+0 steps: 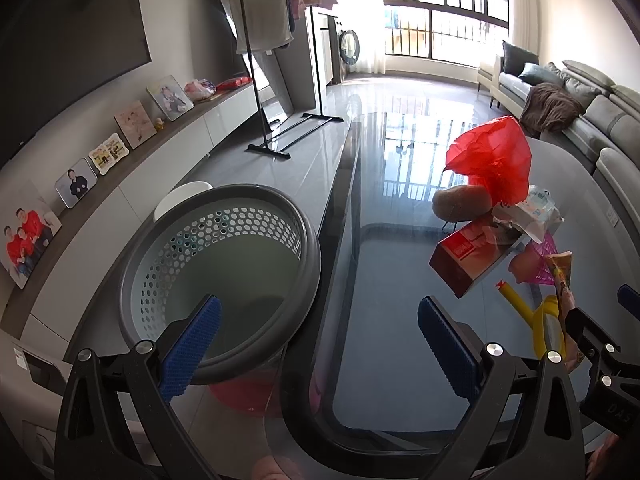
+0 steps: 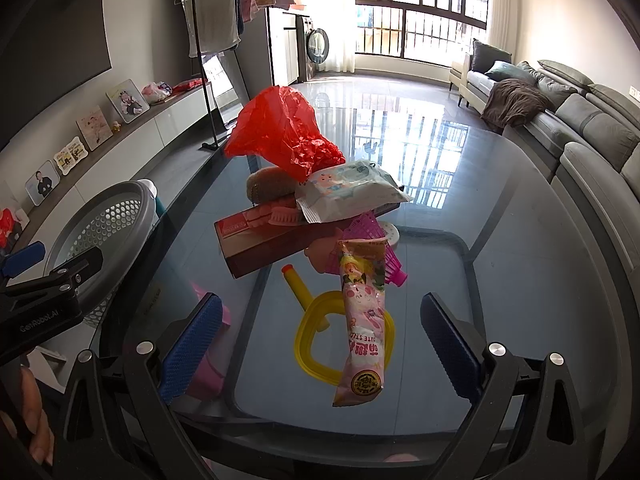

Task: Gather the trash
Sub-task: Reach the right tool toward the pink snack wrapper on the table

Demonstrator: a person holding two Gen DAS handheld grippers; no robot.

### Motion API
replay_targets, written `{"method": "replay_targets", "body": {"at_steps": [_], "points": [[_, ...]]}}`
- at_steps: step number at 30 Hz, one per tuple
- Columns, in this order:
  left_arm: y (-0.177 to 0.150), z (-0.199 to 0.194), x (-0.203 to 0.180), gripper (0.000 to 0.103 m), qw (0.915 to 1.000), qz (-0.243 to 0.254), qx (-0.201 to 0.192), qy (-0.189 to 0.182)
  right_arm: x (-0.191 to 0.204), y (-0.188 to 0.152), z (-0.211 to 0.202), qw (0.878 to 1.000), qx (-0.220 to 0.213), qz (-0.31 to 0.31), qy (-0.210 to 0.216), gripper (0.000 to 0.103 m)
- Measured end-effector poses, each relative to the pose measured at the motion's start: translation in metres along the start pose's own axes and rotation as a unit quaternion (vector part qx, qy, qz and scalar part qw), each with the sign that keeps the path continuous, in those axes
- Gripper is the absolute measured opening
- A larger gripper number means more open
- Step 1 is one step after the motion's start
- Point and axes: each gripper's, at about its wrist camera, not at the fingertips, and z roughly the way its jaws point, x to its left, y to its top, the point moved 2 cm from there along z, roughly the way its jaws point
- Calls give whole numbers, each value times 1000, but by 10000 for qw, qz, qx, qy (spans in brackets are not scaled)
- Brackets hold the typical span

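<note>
Trash is piled on a glass table [image 2: 500,280]: a crumpled red plastic bag [image 2: 280,132], a wet-wipes pack [image 2: 348,192], a long red box [image 2: 272,240] and a pink snack packet [image 2: 364,328]. The packet lies over a yellow plastic toy [image 2: 308,340]. My right gripper [image 2: 320,350] is open, and the packet's near end sits between its blue pads without touching them. My left gripper [image 1: 318,348] is open and holds nothing. Its left pad hangs over a grey perforated basket [image 1: 220,280] beside the table. The same red bag [image 1: 492,156] and red box [image 1: 468,260] lie to its right.
A brown rounded object [image 2: 268,188] and a pink mesh piece [image 2: 376,248] sit in the pile. A clothes rack [image 1: 276,80] stands on the tiled floor beyond the table. A grey sofa [image 2: 580,120] runs along the right, and a low cabinet with photo frames [image 1: 132,124] along the left.
</note>
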Motion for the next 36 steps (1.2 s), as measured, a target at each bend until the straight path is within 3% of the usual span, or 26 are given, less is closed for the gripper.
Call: {"method": "replay_targets", "body": {"at_steps": [36], "points": [[-3, 3, -1, 97, 10000, 29, -10, 16, 3, 4, -8, 10000, -57, 7, 22, 95]]}}
